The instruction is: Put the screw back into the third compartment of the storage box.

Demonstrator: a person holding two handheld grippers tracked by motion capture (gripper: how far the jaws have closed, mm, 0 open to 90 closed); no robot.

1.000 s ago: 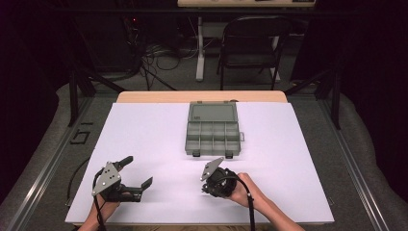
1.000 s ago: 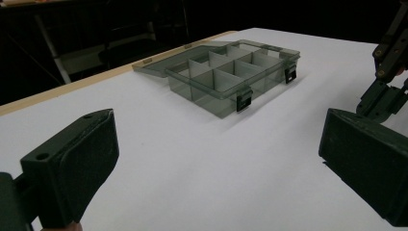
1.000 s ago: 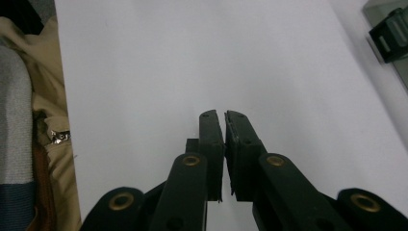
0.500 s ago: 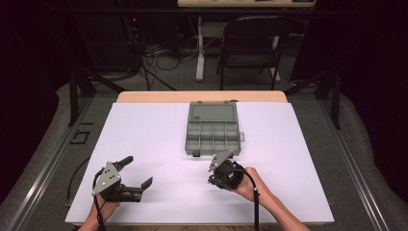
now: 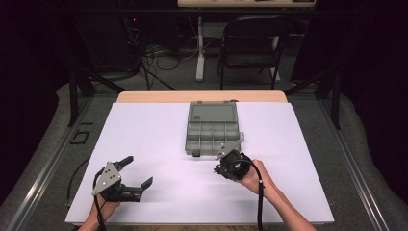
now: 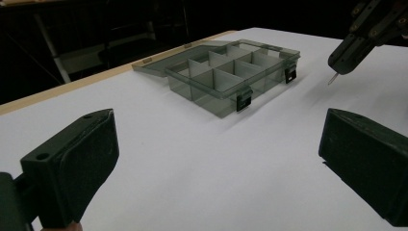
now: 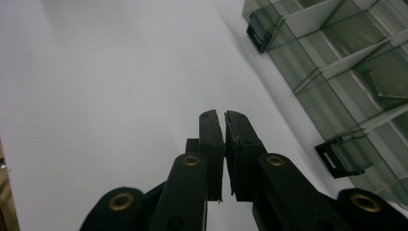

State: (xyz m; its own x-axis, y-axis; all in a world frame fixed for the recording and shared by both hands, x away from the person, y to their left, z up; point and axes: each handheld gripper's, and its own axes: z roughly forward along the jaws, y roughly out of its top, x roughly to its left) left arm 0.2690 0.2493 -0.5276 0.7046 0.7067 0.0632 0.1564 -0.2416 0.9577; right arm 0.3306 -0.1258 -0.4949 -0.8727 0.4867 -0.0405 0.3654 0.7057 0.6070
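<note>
A grey see-through compartment box [image 5: 211,134] lies at the table's far middle, its lid [image 5: 212,113] folded flat behind it. My right gripper [image 5: 219,169] hovers just in front of the box's front right corner, jaws shut. In the left gripper view, a thin metal pin [image 6: 332,78] pokes down from the right gripper [image 6: 338,67]. In the right gripper view, the right gripper [image 7: 224,115] points along the box's front wall [image 7: 308,96], past its black latches [image 7: 337,159]. A small pin [image 7: 392,96] lies in one compartment. My left gripper [image 5: 139,170] rests open at the front left, holding nothing.
A white sheet [image 5: 159,130] covers the table, with a tan strip of tabletop [image 5: 144,96] at the far edge. A folding chair [image 5: 252,48] and cables stand on the floor beyond. Cables trail from both grippers toward the near edge.
The right gripper has moved right and away from the person, rising a little, up to the box's front edge. The left gripper has stayed put.
</note>
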